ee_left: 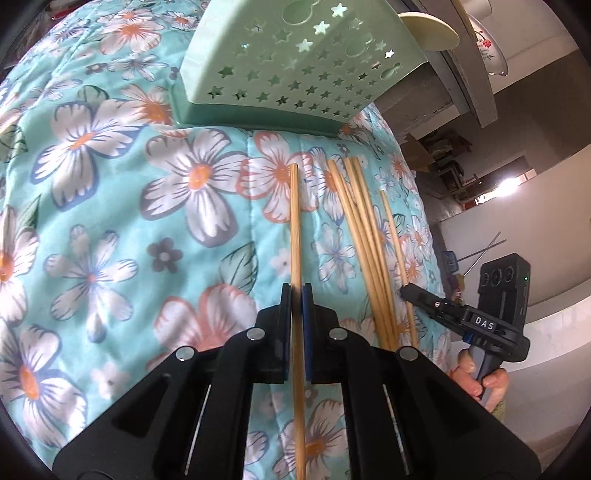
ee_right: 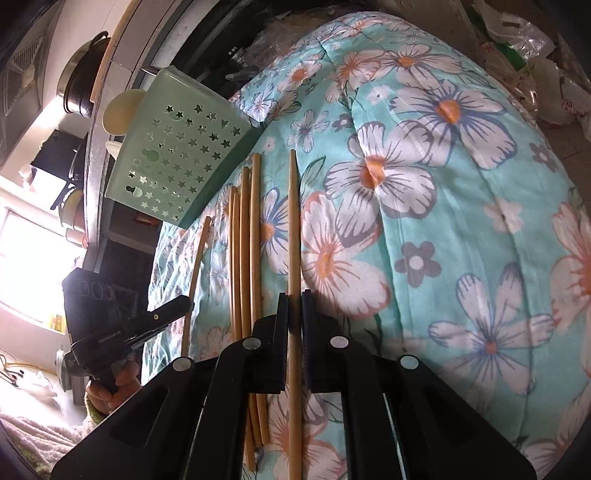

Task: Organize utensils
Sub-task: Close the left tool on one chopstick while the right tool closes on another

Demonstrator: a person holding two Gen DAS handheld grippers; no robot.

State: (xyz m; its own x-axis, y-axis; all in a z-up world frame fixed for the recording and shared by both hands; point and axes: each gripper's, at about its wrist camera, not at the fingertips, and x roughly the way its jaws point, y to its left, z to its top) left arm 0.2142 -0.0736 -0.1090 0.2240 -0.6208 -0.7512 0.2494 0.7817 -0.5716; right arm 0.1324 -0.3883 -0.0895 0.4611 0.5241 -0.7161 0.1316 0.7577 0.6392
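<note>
- Left wrist view: the left tool (ee_left: 295, 291) is clamped on a held chopstick (ee_left: 294, 221), which runs straight ahead from between its pads and back under the tool.
- Loose chopsticks (ee_left: 362, 229) lie fanned on the floral quilt (ee_left: 110, 184), just right of the left tool.
- The right tool (ee_left: 404, 290) has its tip against the outermost one.
- Ahead of the left tool a green holder (ee_left: 280, 59) with star cut-outs lies on its side; a cream rounded utensil (ee_left: 428, 33) sticks out of its mouth.
- Right wrist view: a lone chopstick (ee_right: 293, 221) passes between the right tool's pads; I cannot tell whether they pinch it.
</note>
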